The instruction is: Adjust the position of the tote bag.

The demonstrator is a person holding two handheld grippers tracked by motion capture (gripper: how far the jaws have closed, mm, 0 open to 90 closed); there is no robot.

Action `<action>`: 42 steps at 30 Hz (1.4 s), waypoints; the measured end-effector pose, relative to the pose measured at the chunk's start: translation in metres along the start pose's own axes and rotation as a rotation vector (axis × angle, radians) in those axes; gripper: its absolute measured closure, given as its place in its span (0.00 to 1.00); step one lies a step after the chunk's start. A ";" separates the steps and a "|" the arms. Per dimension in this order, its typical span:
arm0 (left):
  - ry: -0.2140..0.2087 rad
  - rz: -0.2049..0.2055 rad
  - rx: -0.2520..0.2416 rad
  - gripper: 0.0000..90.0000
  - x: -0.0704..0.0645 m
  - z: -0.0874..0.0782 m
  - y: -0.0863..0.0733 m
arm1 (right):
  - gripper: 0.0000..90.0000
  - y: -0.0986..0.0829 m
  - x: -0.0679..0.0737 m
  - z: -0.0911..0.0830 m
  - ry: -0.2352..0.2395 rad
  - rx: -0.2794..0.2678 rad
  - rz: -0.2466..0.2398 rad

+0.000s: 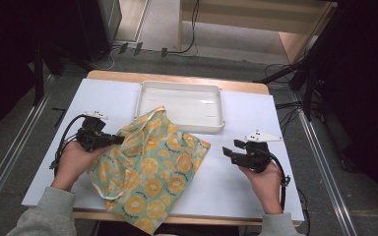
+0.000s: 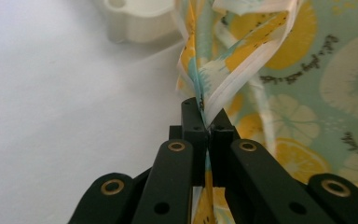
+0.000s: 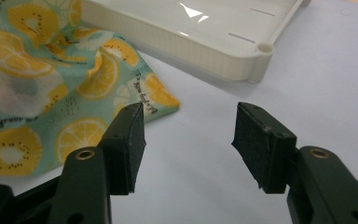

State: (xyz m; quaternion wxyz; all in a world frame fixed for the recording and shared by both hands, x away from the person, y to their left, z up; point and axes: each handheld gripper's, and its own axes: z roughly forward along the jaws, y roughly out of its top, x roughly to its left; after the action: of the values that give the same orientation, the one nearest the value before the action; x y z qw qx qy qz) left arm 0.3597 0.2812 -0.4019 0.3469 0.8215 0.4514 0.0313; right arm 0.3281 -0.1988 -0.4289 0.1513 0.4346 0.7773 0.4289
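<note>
So there's a shallow white tray [image 1: 181, 104] sitting top-center of the frame on a white table cover [image 1: 113, 96], totally empty inside. A strip of wooden tabletop edge [image 1: 177, 77] peeks out behind it. Farther up, black cables [image 1: 187, 46] snake over the grey floor, with a light wooden bench [image 1: 256, 19] upper right.

One counter [image 1: 256, 191] carries the lot. On it lies one cloth bag [image 1: 150, 167], printed with citrus slices (too many, and too crumpled, to count). One white tray [image 1: 181, 124] stands behind it. Two grippers are in the person's two hands: the left gripper [image 1: 119, 139] and the right gripper [image 1: 226, 150], each with two black jaws.
</note>
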 end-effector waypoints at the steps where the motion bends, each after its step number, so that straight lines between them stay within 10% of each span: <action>1: -0.005 0.003 0.001 1.00 -0.002 -0.002 0.002 | 0.50 0.000 0.000 0.000 0.000 0.000 0.000; 19: -0.128 0.061 -0.018 1.00 -0.049 -0.025 0.045 | 0.55 0.010 0.009 0.007 0.038 -0.001 -0.018; 42: -0.169 0.173 -0.008 1.00 -0.108 -0.022 0.079 | 0.58 0.018 0.012 -0.005 0.058 -0.039 -0.022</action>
State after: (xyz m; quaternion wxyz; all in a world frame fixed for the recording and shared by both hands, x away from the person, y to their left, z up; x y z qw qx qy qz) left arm 0.3447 0.1824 -0.3096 0.3830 0.8557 0.3479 -0.0064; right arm 0.3280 -0.1866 -0.4101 0.1419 0.4104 0.7777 0.4546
